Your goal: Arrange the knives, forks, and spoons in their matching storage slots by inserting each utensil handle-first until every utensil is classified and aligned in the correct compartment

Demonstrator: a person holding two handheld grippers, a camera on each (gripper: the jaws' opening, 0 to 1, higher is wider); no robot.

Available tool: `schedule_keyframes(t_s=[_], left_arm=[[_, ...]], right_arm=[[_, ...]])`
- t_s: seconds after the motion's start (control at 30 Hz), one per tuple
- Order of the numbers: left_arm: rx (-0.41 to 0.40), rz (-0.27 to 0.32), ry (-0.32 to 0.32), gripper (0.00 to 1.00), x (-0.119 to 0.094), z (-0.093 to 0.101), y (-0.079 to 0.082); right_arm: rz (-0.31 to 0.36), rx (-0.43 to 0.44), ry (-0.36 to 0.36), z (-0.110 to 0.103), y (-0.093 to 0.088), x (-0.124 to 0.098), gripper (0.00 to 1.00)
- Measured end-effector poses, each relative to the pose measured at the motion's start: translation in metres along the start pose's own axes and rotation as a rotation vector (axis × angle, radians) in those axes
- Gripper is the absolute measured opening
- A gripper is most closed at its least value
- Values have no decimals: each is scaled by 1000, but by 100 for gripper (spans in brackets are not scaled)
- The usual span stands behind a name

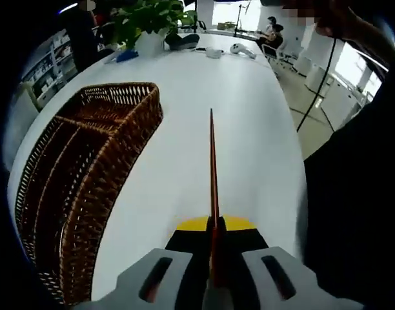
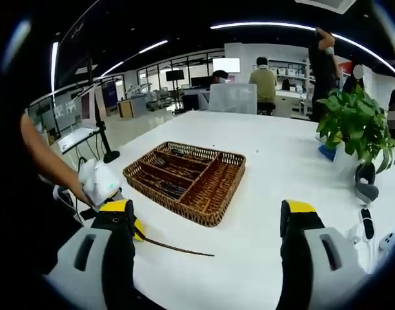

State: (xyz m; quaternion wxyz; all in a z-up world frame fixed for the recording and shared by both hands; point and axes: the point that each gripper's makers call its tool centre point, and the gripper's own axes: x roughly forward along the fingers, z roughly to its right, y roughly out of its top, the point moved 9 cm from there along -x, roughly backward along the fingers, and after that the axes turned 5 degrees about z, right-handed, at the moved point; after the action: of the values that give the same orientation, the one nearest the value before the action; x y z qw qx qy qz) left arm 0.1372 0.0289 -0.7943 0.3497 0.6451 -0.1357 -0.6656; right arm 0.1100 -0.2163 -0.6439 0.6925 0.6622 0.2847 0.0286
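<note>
Left gripper view: thin utensil clamped, basket to its left

Left tool (image 1: pixel 212 274) was closed on a thin reddish-brown utensil (image 1: pixel 212 174) that pointed straight ahead over the white counter (image 1: pixel 249 129). The wicker basket (image 1: pixel 88 181) sat left of it, apart. In the right gripper view, the right tool (image 2: pixel 207 248) stood wide, empty, facing the basket.

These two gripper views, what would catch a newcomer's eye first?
Probably the thin brown utensil clamped in the left gripper, jutting forward over the white table. Next, the wicker tray with its divided compartments, resting on the table ahead of the open right gripper. A leafy potted plant stands at the far right.
</note>
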Motion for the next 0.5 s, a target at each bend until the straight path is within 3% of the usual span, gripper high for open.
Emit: schedule_keyframes(t_s=[0.23, 0.5], left_arm=[[-42, 33, 0, 3, -10, -4, 2], [-96, 133, 4, 2, -27, -15, 18]], right_arm=[[-1, 1, 0, 0, -1, 2, 96], [-3, -8, 12, -1, 0, 4, 96]])
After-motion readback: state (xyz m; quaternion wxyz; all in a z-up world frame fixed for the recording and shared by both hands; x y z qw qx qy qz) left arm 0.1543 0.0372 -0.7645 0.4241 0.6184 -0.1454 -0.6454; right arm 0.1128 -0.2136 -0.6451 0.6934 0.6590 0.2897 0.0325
